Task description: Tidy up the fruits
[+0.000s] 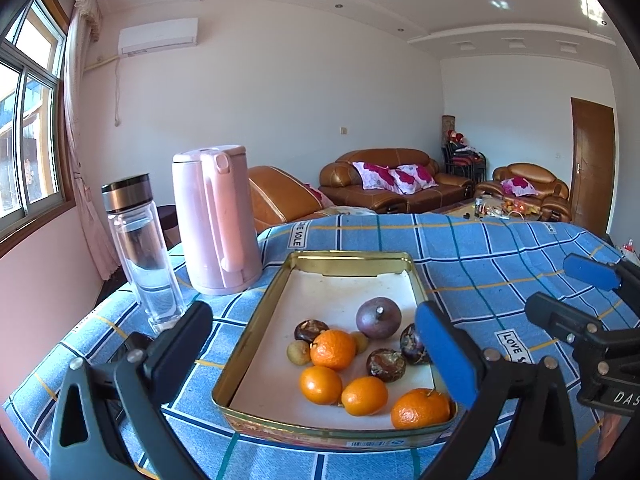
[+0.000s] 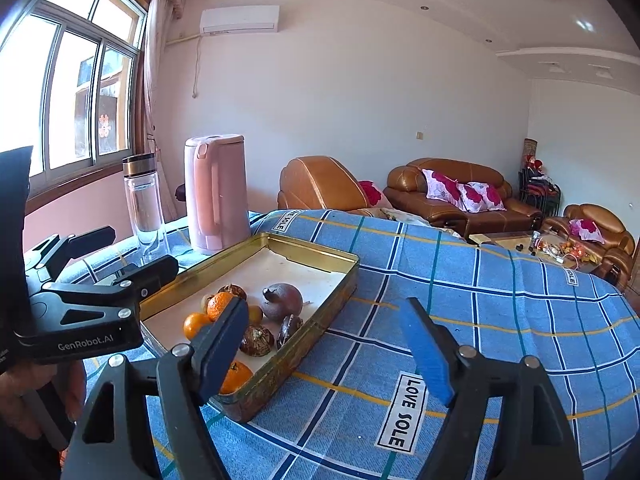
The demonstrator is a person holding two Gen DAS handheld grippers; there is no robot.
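Observation:
A gold metal tin tray (image 1: 256,320) sits on the blue checked tablecloth and holds several oranges (image 1: 333,349), dark wrinkled fruits (image 1: 386,365), a large purple fruit (image 1: 378,317) and small tan fruits (image 1: 298,352). My left gripper (image 1: 316,344) is open and empty, its fingers straddling the near end of the tray above the fruit. My right gripper (image 2: 326,340) is open and empty, to the right of the tray (image 2: 320,320) over the cloth; it also shows in the left wrist view (image 1: 568,292). The left gripper also shows in the right wrist view (image 2: 132,252).
A pink electric kettle (image 1: 216,220) and a clear water bottle (image 1: 140,248) stand at the table's far left. The blue cloth (image 2: 480,300) runs out to the right of the tray. Brown sofas (image 1: 392,180) and a cluttered coffee table stand beyond.

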